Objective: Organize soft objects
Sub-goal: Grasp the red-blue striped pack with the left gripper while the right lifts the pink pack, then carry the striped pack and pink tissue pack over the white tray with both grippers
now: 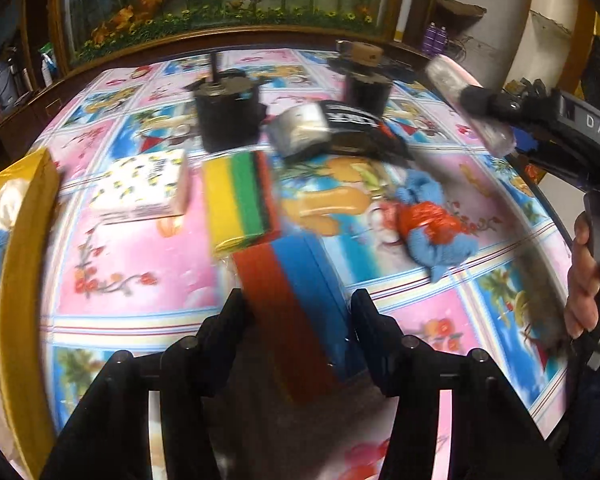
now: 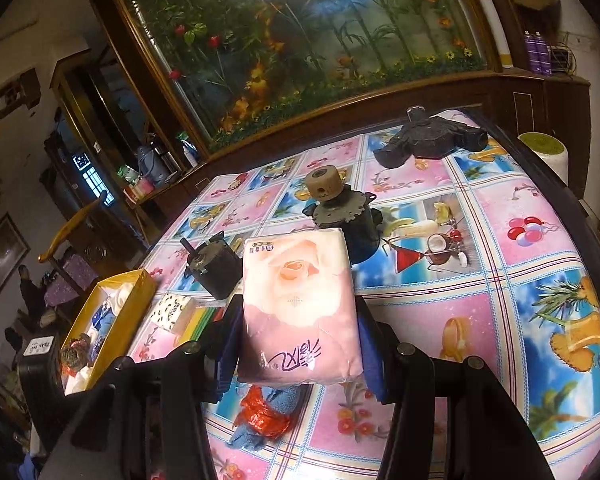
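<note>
My left gripper (image 1: 298,304) is shut on a red and blue sponge pack (image 1: 296,292), its fingers pressing on the two sides just above the patterned tablecloth (image 1: 140,272). A yellow, green and red sponge pack (image 1: 240,200) lies just beyond it, beside a white tissue pack with yellow and black print (image 1: 144,188). A blue cloth with a red band (image 1: 432,224) lies to the right. My right gripper (image 2: 300,320) is shut on a pink rose tissue pack (image 2: 300,300), held above the table. The same blue cloth (image 2: 266,416) lies beneath it.
A yellow box (image 1: 32,240) with soft items inside stands at the table's left edge, also seen as the yellow box (image 2: 140,292). Black motor parts (image 1: 228,116) (image 1: 368,88) and a silver and black item (image 1: 312,128) stand farther back. A hand (image 1: 588,280) holds the right gripper's handle.
</note>
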The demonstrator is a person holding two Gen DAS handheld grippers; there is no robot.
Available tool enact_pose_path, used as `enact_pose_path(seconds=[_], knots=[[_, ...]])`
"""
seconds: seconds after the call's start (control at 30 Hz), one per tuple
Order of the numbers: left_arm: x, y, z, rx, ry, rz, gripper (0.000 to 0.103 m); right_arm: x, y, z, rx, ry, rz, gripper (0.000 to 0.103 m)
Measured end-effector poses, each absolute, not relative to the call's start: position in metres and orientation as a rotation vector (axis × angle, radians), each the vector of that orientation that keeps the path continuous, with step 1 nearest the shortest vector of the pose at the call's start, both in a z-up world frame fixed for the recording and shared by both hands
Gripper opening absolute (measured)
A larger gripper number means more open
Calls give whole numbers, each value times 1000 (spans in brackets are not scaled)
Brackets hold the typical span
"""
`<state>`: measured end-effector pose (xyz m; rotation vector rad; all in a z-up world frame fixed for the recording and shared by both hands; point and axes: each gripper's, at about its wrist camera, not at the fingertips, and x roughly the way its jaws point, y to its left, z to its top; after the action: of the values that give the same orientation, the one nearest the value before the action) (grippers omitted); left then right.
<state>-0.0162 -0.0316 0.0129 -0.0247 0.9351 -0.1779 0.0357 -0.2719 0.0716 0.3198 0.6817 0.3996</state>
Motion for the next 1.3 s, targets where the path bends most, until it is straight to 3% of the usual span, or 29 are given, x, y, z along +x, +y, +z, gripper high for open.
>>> enact_pose_path(seconds=[0.13,0.2,0.27,0.47,0.5,0.53,0.57,0.67,1.3], knots=[[-16,-16,11,-61,926,-185,54,33,-262,72,289,674,422,55],[-15,-21,10,-28,930,-186,59,32,-257,73,271,667,430,55],[-15,-29,9,7,938,-199,72,31,-252,72,259,662,441,55],[-13,-38,7,62,947,-176,76,29,-245,72,240,657,447,55],[-14,-36,7,53,944,-172,75,29,-245,72,241,656,447,55],[-14,-34,8,46,939,-165,69,29,-244,72,240,655,444,55],[-14,-31,9,40,930,-145,55,29,-244,72,240,655,442,55],[-16,-20,11,-10,917,-154,52,29,-245,73,243,650,441,55],[-43,18,57,-34,677,-3,51,9,-207,79,145,618,468,55]])
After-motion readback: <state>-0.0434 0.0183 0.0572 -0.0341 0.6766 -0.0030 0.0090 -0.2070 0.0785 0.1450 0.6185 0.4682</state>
